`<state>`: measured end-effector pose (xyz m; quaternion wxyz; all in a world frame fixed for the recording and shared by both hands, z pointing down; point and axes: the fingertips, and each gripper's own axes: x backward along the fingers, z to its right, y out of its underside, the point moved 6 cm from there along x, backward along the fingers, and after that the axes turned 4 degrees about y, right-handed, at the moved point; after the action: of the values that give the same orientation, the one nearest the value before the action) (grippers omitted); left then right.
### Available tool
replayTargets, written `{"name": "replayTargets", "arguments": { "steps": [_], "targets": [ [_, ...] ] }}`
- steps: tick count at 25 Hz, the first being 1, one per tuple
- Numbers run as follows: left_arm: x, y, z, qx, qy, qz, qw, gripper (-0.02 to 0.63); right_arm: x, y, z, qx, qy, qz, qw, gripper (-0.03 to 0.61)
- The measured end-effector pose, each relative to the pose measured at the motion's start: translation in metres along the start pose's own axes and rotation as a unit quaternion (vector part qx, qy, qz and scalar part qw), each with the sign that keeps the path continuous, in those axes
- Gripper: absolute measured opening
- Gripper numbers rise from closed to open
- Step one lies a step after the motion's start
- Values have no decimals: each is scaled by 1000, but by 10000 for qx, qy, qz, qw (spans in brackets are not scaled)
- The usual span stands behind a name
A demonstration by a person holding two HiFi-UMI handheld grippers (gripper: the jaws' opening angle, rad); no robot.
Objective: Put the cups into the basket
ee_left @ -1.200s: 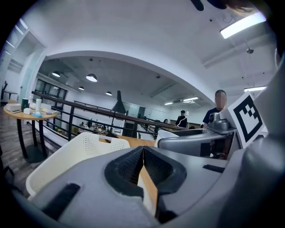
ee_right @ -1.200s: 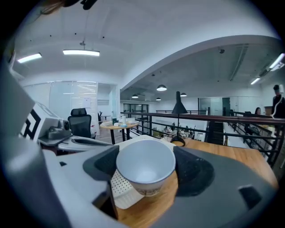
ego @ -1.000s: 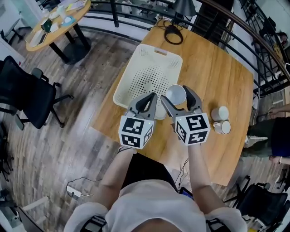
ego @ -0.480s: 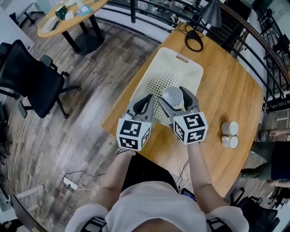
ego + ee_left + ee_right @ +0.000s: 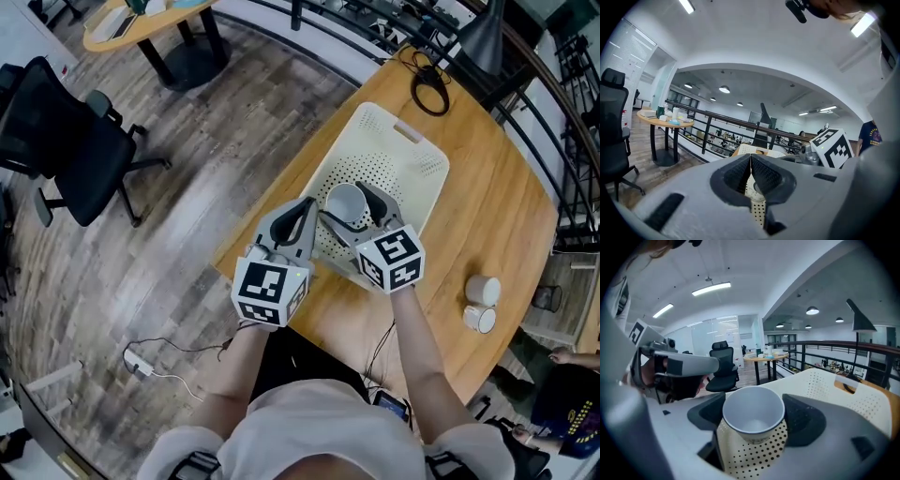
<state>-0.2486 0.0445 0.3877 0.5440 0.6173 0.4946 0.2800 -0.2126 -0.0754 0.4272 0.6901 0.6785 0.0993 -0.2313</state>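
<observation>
- my left gripper [image 5: 305,208] sits at the basket's [image 5: 419,169] near left corner. claw is pinched narrow, jaws [image 5: 751,164] together with nothing between them.
- right gripper [image 5: 349,206] is over the basket's near end, claw spread wide around a white cup [image 5: 345,200]. there's a pad on each side of it, so it's holding that one [image 5: 753,414], mouth tipped back toward the gripper.
- the cup hangs over the basket's dotted floor [image 5: 750,453]. can't tell if it touches.
- two more cups [image 5: 484,290] [image 5: 479,320] sit on the wooden table [image 5: 511,211], well off the basket's right side, just beside each other.
</observation>
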Motion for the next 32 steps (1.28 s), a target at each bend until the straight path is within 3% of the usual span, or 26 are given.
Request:
{"name": "replayTargets", "arguments": {
  "steps": [11,16,20,25,32],
  "targets": [
    [-1,2,-20,117,-133,37,9998,9,-44,49,-22,465,-1149,-654,9901,385],
    [-4,5,-21,158,-121,17,9998,9,-51,59,-28,595,-1218,-823,9873,386],
    [-5,6,-20,91,-154,-4,9998,11,-52,59,-27,371,-1237,-851,9880,387],
    [-5,5,-19,93,-149,11,9998,11,-52,67,-31,704,-1242,-1073,9839,387],
    [-6,6,-17,54,-129,-17,9999,11,-48,66,-26,650,-1286,-1140,9830,388]
  ]
}}
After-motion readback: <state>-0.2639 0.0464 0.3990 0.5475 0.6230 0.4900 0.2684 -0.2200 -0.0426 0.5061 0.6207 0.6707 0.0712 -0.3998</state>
